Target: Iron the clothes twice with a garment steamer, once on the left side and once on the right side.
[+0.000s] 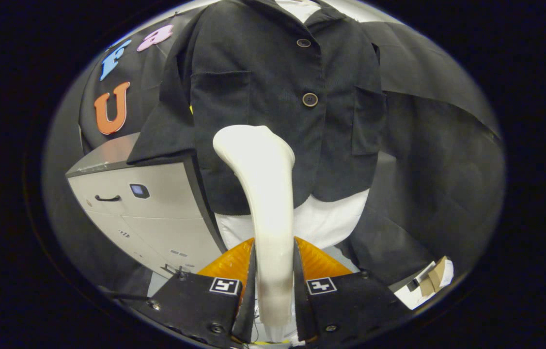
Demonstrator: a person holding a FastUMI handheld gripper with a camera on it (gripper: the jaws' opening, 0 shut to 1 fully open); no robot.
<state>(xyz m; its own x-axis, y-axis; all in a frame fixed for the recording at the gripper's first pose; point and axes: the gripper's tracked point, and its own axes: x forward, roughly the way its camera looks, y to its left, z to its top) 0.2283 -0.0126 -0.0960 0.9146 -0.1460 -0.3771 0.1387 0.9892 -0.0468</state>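
tool (pixel 275 281) clamped on the garment steamer (pixel 265 203), whose long axis runs straight ahead, head against the lower front of the dark jacket (pixel 282 97) hanging just beyond, near its button line

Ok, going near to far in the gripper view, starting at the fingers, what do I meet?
hand-held gripper shut on the steamer handle → white garment steamer rising ahead → steamer head → dark buttoned jacket hanging beyond it.

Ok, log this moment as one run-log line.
gripper: shut on steamer handle | steamer: upright between fingers, head in front of jacket lower front | jacket: buttoned, hanging over white shirt
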